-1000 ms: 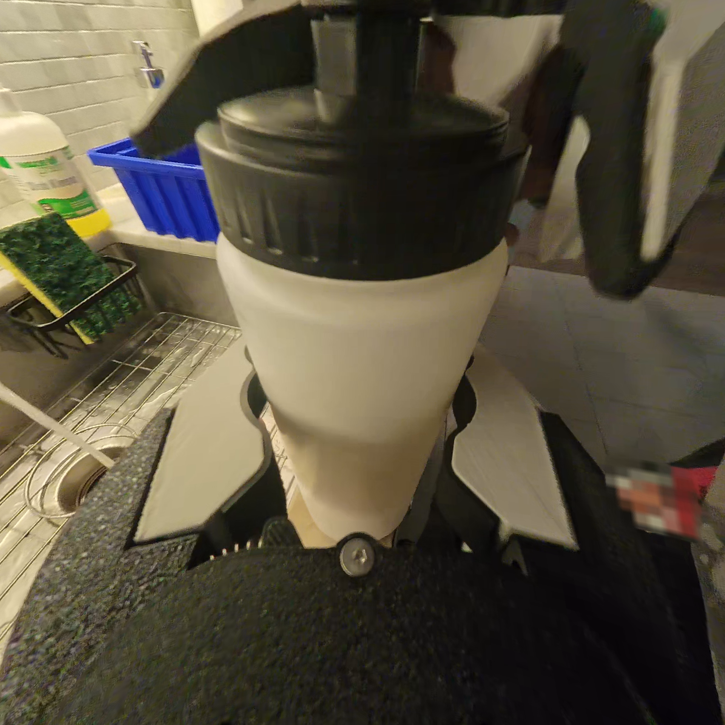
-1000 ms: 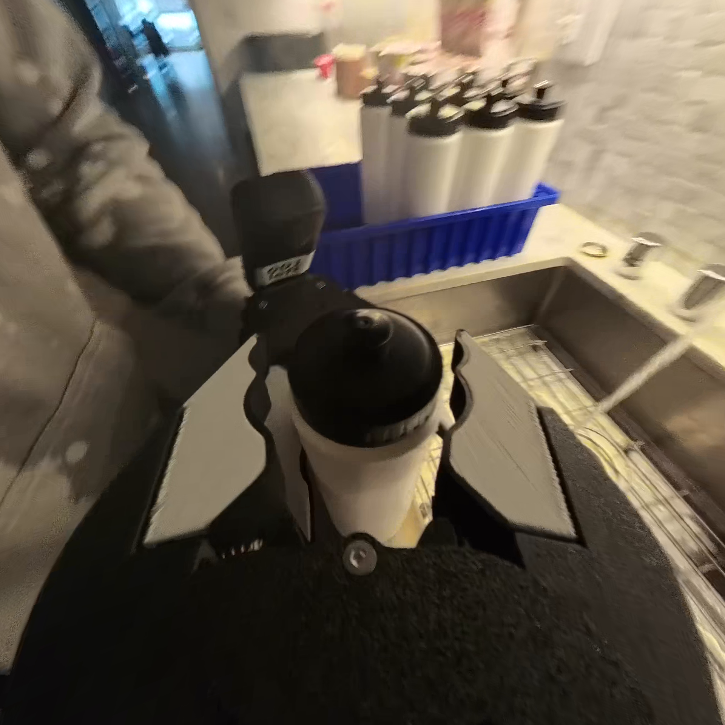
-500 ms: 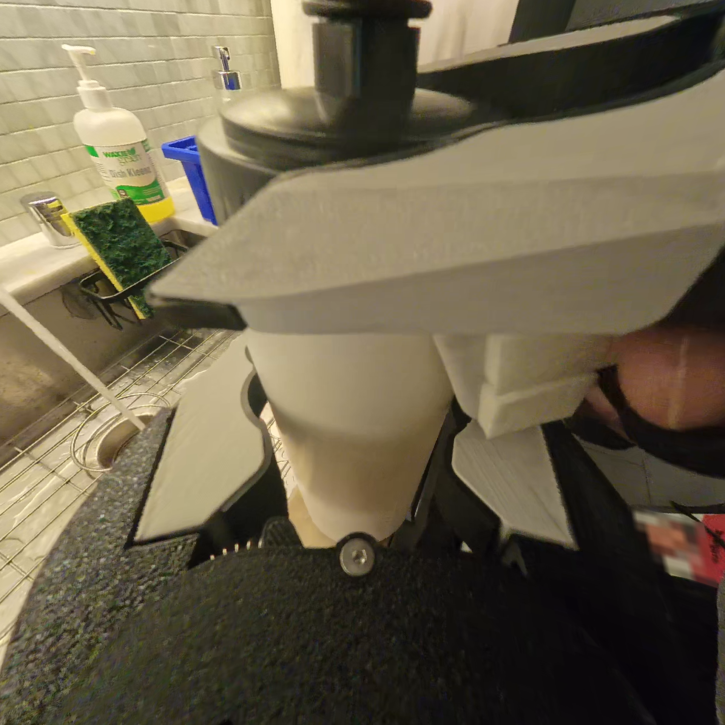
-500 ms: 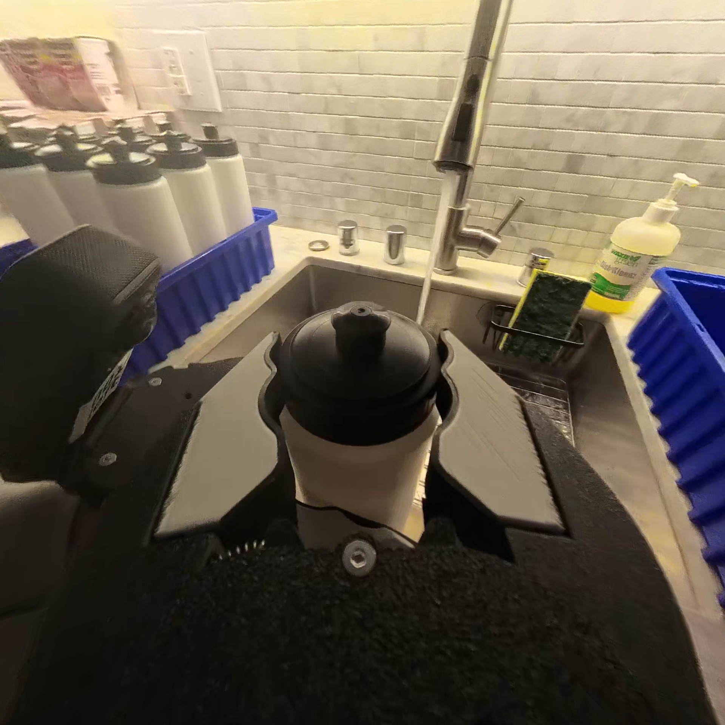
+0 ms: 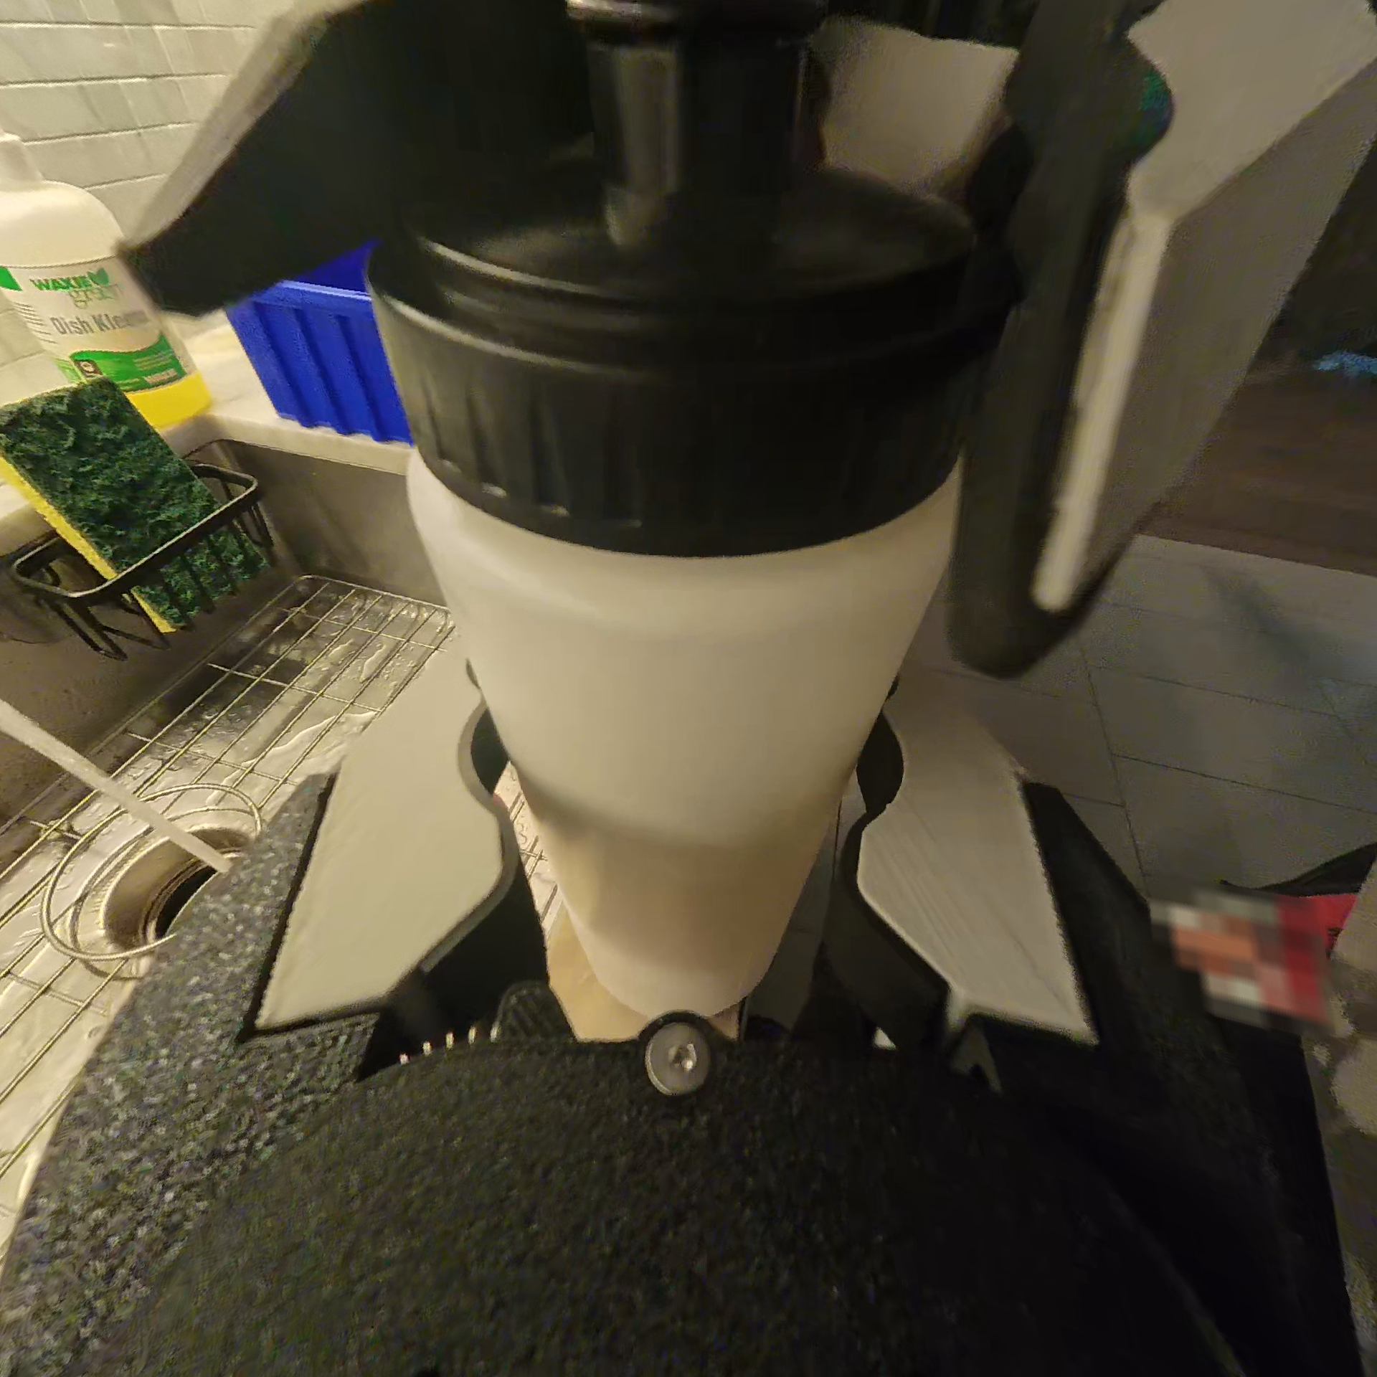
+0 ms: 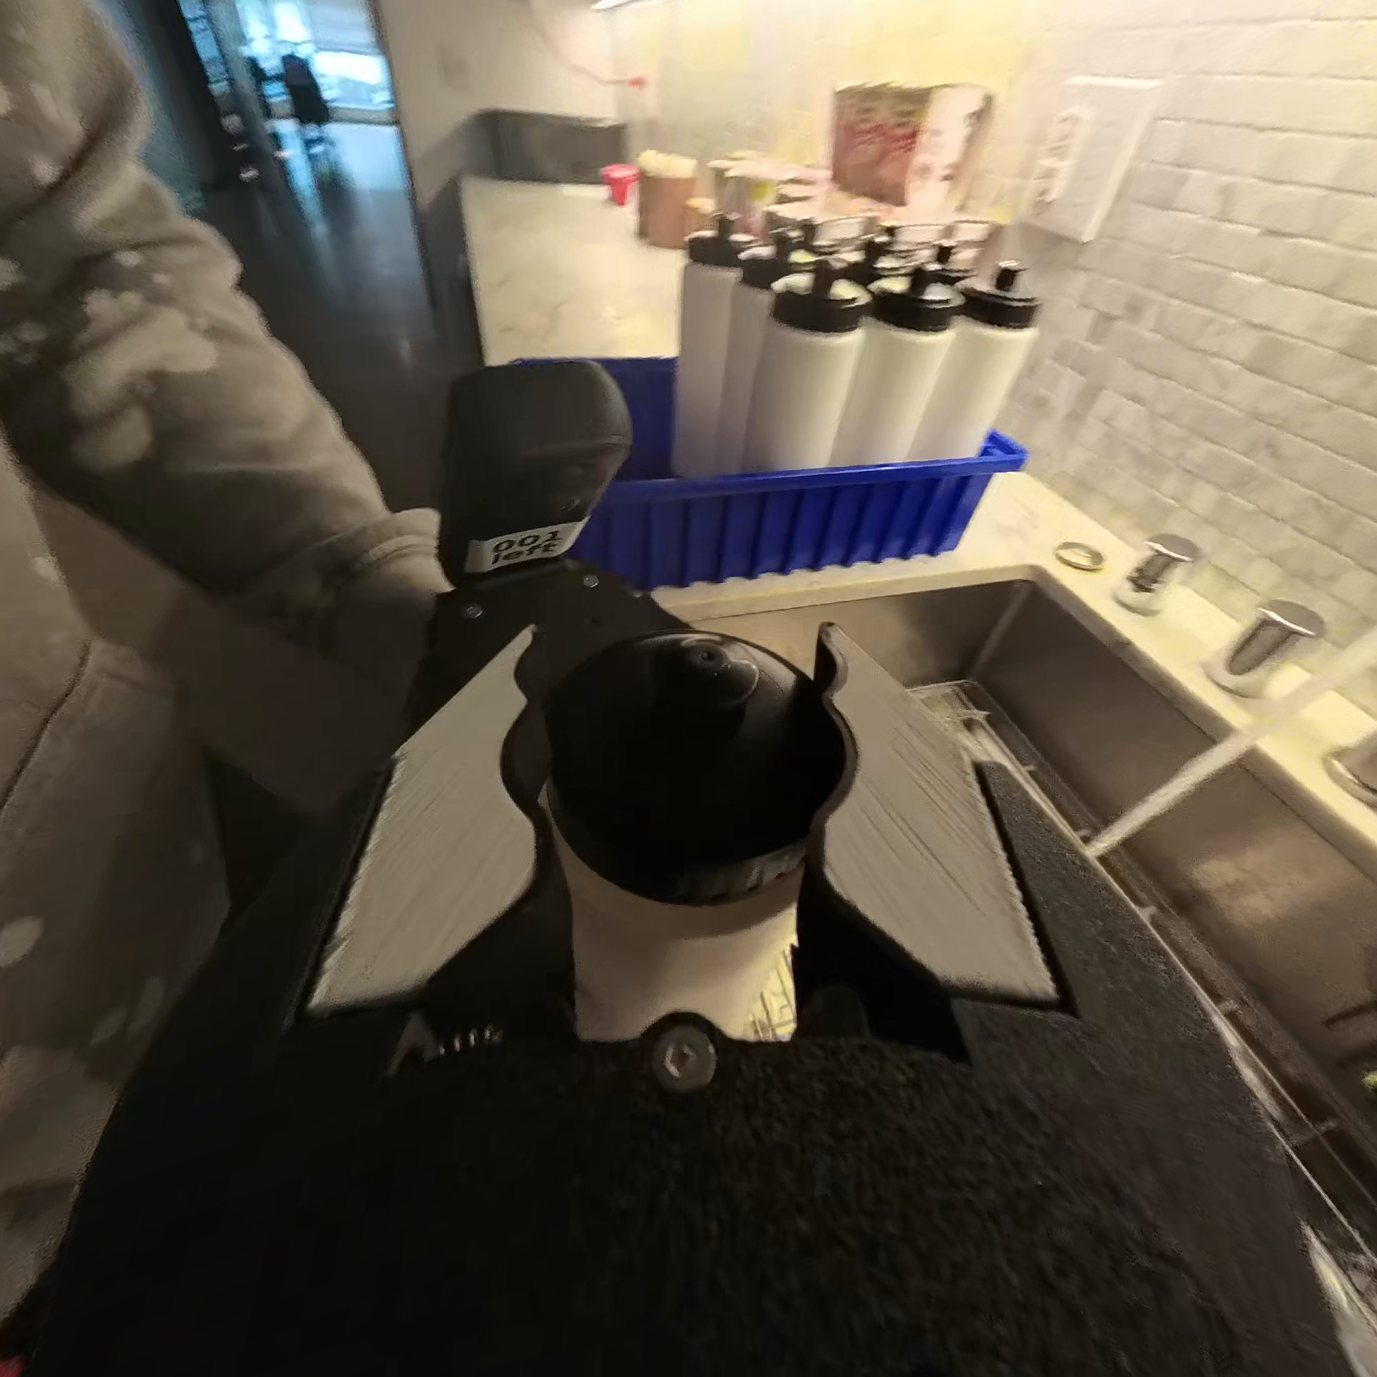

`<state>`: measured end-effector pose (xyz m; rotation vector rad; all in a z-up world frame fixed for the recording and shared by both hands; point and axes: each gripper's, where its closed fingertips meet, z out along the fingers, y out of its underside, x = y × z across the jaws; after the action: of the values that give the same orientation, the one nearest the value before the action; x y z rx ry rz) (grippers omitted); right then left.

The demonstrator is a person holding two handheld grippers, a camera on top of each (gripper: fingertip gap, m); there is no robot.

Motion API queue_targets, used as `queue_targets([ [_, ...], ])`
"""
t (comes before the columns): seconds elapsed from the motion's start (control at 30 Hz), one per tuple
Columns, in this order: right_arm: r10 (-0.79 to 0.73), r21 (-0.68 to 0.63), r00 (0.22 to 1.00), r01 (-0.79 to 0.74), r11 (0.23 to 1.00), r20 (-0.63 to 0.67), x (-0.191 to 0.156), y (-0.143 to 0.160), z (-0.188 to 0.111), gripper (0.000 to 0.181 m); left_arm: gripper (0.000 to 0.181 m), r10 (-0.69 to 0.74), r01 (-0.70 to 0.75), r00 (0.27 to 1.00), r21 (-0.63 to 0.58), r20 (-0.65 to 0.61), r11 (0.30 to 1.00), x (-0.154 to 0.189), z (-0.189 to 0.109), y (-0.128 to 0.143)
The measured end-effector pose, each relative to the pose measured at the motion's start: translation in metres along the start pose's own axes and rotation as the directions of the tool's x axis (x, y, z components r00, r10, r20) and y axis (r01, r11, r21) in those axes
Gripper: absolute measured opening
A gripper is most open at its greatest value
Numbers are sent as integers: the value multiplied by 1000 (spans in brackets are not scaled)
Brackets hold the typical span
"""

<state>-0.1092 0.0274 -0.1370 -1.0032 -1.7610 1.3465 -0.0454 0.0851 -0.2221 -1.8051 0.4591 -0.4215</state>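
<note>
The lower body of a white plastic bottle [image 5: 685, 670] is pinched by the left gripper [image 5: 685, 864], its two fingers pressed against the narrow end. The bottle is held in the air at the front edge of the steel sink [image 5: 335, 477], with floor tiles seen on the far side of it. Its black ribbed screw cap [image 6: 682, 775] is enclosed by the right gripper [image 6: 678, 659], whose notched fingers are closed around the cap's rim.

A slip is judged the main risk: the smooth tapered body could be turned or pulled out of the left fingers if the cap is twisted hard. A dropped bottle might land on the wire sink grid [image 5: 246, 708] or on the floor.

Farther off, a thin stream of tap water [image 5: 112, 790] is running into the drain [image 5: 160, 894]; splashing onto the fingers could weaken the hold. At the sink's back edge, a green-and-yellow sponge [image 5: 112, 477] is kept in a black wire caddy [image 5: 45, 589]. On the counter beyond, capped white bottles [image 6: 857, 372] are stood in a blue plastic bin [image 6: 782, 514].
</note>
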Motion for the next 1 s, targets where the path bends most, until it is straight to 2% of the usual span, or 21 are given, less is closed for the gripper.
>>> queue_targets([
  [0.07, 23, 33, 989, -18, 999, -144, 6, -2, 0, 70, 96, -7, 7, 1000, 2, 22, 1000, -1, 0, 0],
  [0.13, 69, 62, 973, -56, 996, -222, 10, -2, -5, 70, 96, -5, 5, 1000, 7, 29, 1000, -1, 1, -1],
  [0.17, 92, 69, 973, -79, 994, -214, 10, -2, -7, 70, 97, -2, 2, 1000, 7, 31, 1000, 0, 2, -1],
  [0.23, 116, 65, 985, -109, 992, -126, 8, -4, -11, 85, 97, 4, -4, 1000, 12, 26, 1000, 1, 4, -1],
  [0.27, 112, 38, 991, -110, 993, -75, 8, -3, -13, 92, 101, 5, -5, 1000, 9, 18, 1000, 1, 4, -1],
  [0.33, 89, -33, 996, -88, 996, 9, 5, 3, -12, 101, 97, 11, -11, 1000, 4, -2, 1000, 2, 4, -1],
  [0.37, 79, -63, 996, -76, 995, 44, 3, 6, -9, 99, 96, 16, -16, 1000, 3, -10, 1000, 3, 4, -1],
  [0.4, 67, -78, 995, -62, 995, 67, -1, 9, -6, 87, 96, 20, -20, 1000, 1, -17, 1000, 4, 5, -1],
  [0.5, 57, -75, 998, -55, 996, 36, 3, 10, -1, 86, 97, 5, -5, 1000, 8, -17, 1000, 2, 4, -1],
  [0.6, 84, -21, 988, -88, 996, -133, 11, 7, 0, 85, 97, -8, 8, 1000, 8, 17, 1000, -1, 3, -1],
  [0.67, 108, -7, 950, -114, 993, -292, 20, 8, -2, 85, 100, -14, 14, 998, 0, 63, 1000, -3, 4, -1],
  [0.77, 150, 38, 802, -158, 987, -578, 35, 10, -13, 82, 96, -33, 33, 986, 5, 161, 999, -10, 6, -2],
  [0.8, 165, 60, 756, -164, 985, -633, 37, 10, -17, 80, 95, -40, 39, 983, 7, 181, 999, -12, 6, -2],
  [0.83, 182, 74, 743, -176, 982, -644, 37, 11, -19, 79, 95, -43, 41, 981, 12, 188, 999, -12, 6, -2],
  [0.9, 160, 27, 815, -175, 984, -557, 34, 12, -18, 78, 96, -40, 37, 985, 20, 169, 999, -12, 6, -3],
  [0.93, 158, 2, 876, -176, 984, -455, 30, 13, -15, 81, 97, -33, 30, 989, 22, 144, 999, -11, 7, -3],
  [1.0, 162, -61, 957, -182, 981, -241, 24, 21, -14, 98, 97, -10, 9, 997, 16, 74, 1000, -7, 7, -3],
])
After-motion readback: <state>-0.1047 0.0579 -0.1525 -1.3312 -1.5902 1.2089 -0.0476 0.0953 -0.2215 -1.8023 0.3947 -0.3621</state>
